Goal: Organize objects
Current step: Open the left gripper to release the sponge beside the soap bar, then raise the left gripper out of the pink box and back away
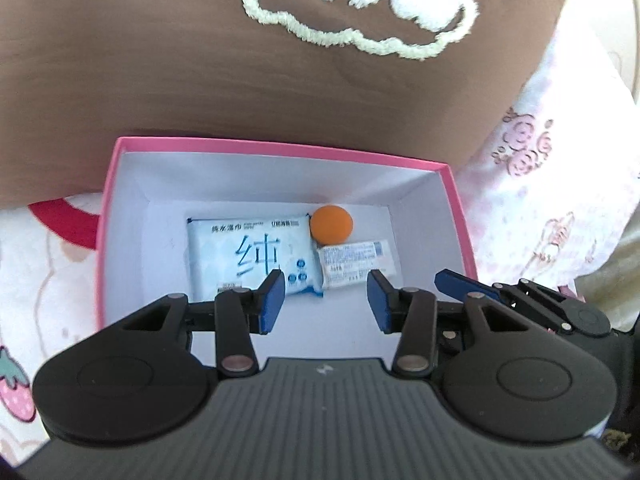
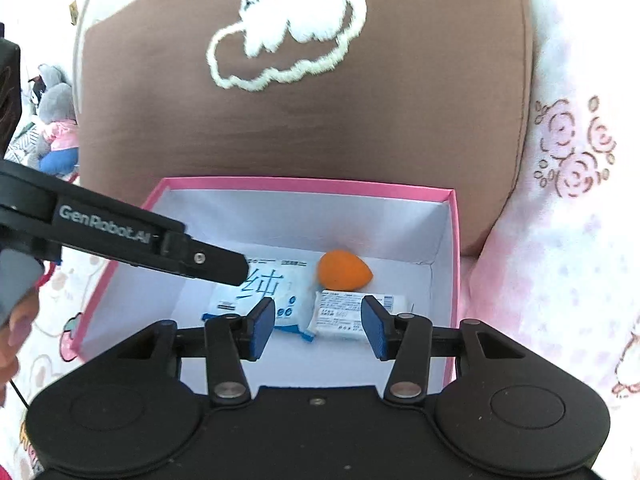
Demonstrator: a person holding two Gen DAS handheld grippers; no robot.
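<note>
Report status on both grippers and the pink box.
Left gripper and right gripper open, empty. Pink cardboard box holds blue-white wipes pack, orange teardrop sponge, small white packet. Nothing blocking.

From my remote seat: an open pink box (image 1: pixel 280 148) with white inner walls holds three items at its far end. A pale blue wipes pack (image 1: pixel 248 256) lies flat at left, a small white packet (image 1: pixel 356 264) just right of it, an orange sponge (image 1: pixel 332 223) behind them.

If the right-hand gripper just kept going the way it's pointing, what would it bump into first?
Probably the small white packet on the pink box's floor, framed between the open right gripper's pads; depth is hard to judge.
</note>
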